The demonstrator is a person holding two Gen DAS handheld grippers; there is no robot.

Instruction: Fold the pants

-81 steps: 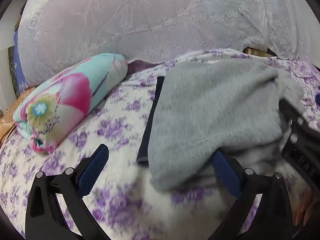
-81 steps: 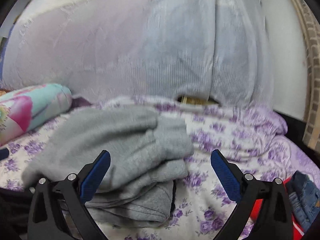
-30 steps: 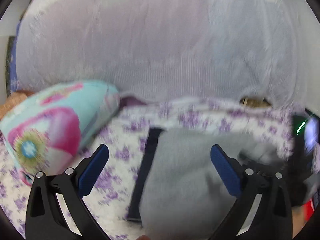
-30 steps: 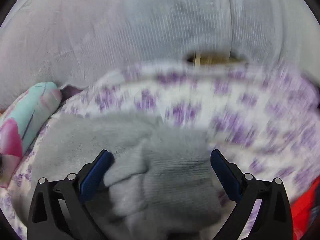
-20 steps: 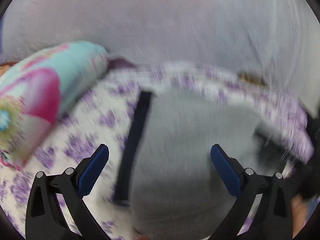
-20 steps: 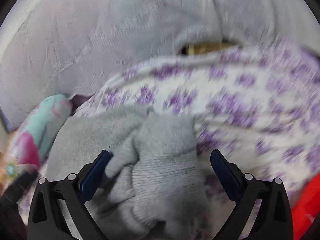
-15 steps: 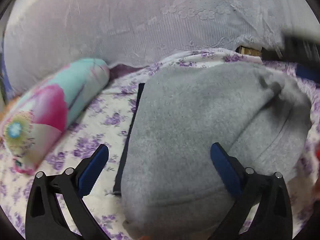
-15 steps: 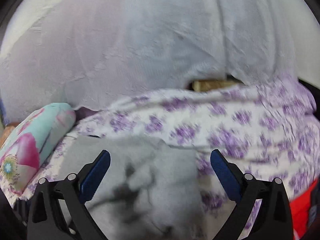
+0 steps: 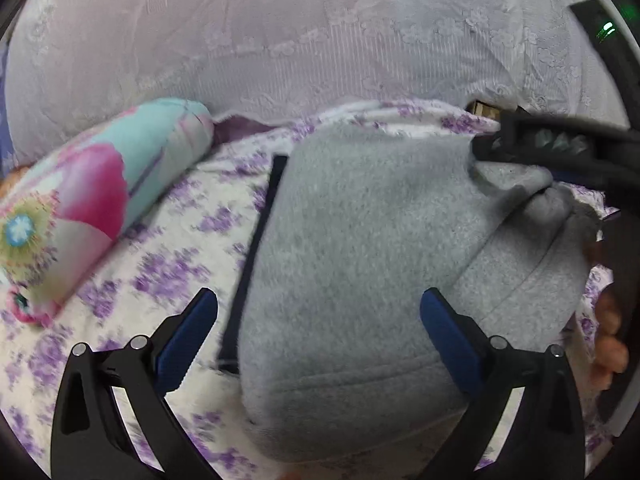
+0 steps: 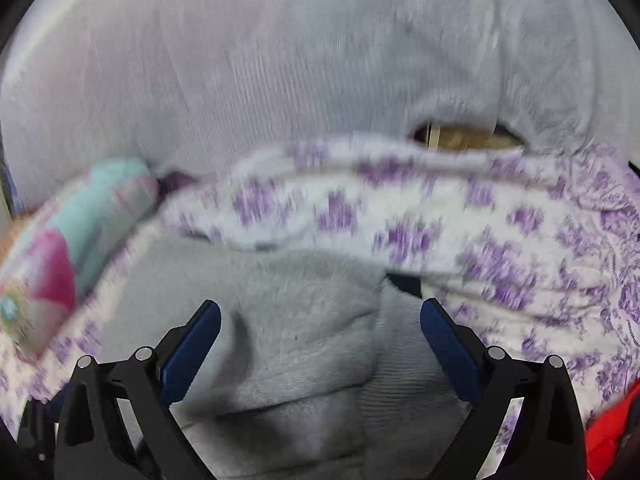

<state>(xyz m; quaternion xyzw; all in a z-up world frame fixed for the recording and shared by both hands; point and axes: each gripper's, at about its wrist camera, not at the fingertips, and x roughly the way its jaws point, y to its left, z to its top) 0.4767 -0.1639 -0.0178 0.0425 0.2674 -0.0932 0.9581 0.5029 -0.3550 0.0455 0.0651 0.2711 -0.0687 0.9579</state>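
pants: folded grey fleece pants [image 9: 360, 264] laid on purple-flowered bedsheet [image 9: 160, 276]
left gripper [image 9: 318, 330]: fingers spread, nothing held
right gripper [image 10: 320, 336]: fingers spread over pants
nearby: rolled floral blanket [image 9: 92, 196] left of pants

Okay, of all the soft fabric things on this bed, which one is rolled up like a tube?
The teal and pink floral blanket at the left, rolled into a tube. The grey pants are folded flat, and the purple-flowered sheet is spread under both.

Bare floral bed [image 9: 168, 248] lies open between the rolled floral blanket [image 9: 92, 192] and the folded grey pants [image 9: 360, 260]. Behind both, the pale netting [image 9: 320, 40] closes off the bed's far edge.
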